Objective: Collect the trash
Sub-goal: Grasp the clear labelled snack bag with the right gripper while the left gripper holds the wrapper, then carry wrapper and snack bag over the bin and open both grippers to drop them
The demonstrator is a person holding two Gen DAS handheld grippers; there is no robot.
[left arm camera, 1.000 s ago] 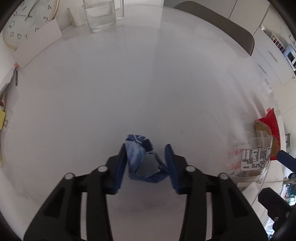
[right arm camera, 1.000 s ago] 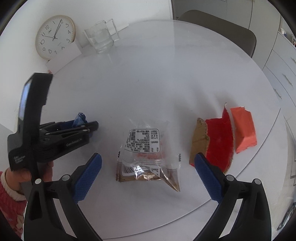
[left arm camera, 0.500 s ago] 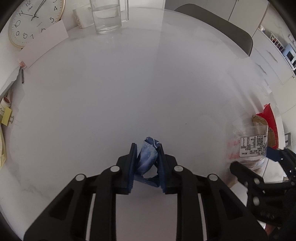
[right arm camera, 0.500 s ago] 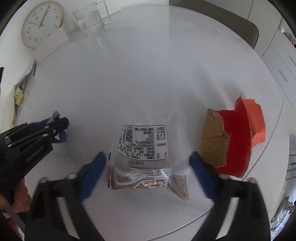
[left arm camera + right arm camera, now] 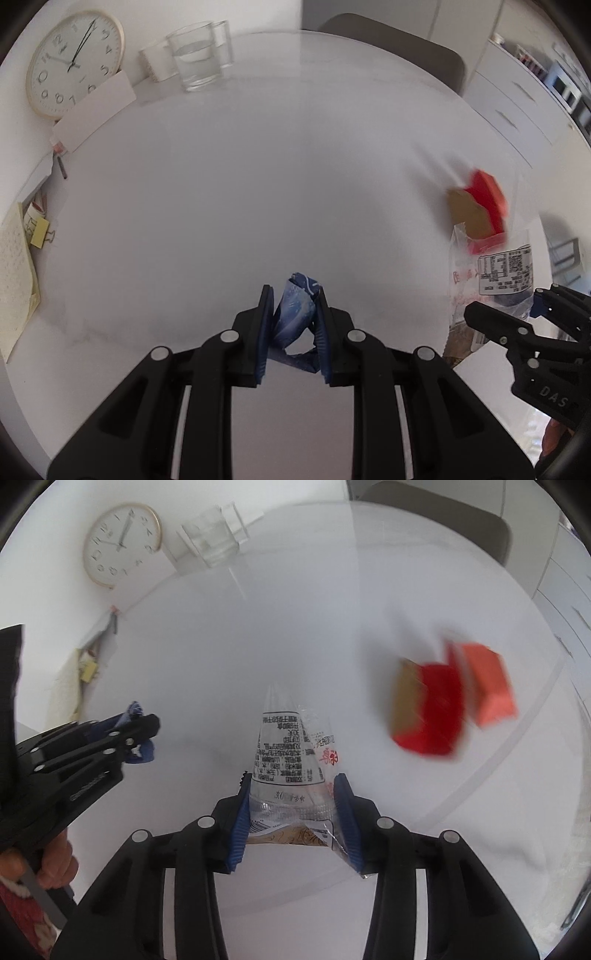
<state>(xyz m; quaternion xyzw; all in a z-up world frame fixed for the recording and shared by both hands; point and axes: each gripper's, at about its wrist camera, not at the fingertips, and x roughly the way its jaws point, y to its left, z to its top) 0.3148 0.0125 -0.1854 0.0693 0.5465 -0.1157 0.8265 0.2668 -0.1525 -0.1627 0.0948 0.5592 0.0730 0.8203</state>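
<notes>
While left hand-held gripper (image 5: 291, 325) pinches blue wrapper (image 5: 295, 314), right hand-held gripper (image 5: 293, 823) clamps clear packet (image 5: 284, 760).

Right gripper (image 5: 293, 812) just closed onto clear wrapper (image 5: 286, 760) (label printed).

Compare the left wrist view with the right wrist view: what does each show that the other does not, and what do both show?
Only the left wrist view shows the left gripper head-on, shut on the crumpled blue wrapper.

Only the right wrist view shows the person's hand, and the right gripper, whose jaws have just been closing, pinching the clear labelled packet.

Both show the clock, water glass, red torn packaging and white round table.
</notes>
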